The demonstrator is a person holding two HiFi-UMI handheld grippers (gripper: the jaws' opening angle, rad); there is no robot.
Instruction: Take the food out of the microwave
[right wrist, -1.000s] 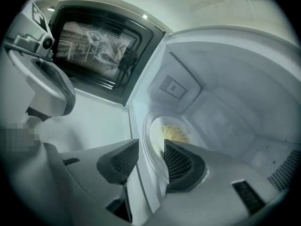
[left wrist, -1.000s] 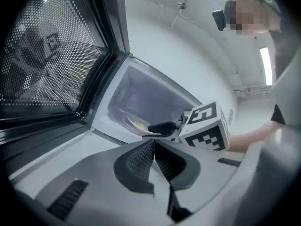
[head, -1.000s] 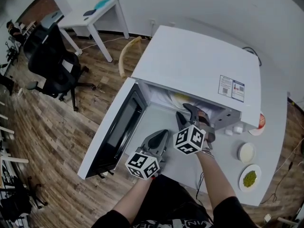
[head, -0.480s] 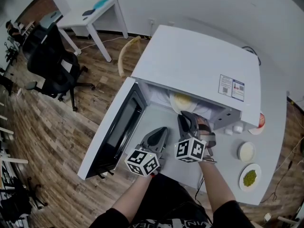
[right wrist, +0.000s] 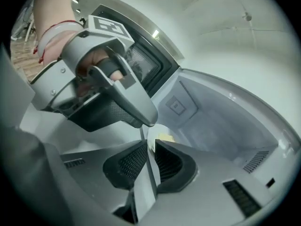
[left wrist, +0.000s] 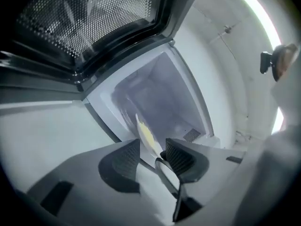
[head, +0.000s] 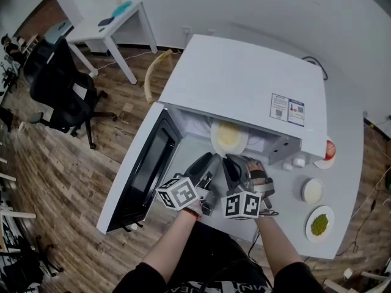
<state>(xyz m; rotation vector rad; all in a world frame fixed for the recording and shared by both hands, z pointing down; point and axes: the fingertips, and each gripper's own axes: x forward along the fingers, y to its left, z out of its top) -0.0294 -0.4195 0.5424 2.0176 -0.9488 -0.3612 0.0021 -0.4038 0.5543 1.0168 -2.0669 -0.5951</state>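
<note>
The round white plate of yellow food (head: 229,136) sat in the white microwave's (head: 244,84) mouth. The right gripper's (right wrist: 150,147) fingers had just closed on its rim (a tight pinch). The left gripper's (left wrist: 153,145) fingers had just opened wide around the rim.

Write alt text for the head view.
From above, the right gripper, its jaws just closing, pinches the near rim of a round white plate of yellow food at the mouth of an open white microwave. The left gripper, its jaws just opened, straddles the same rim.
</note>
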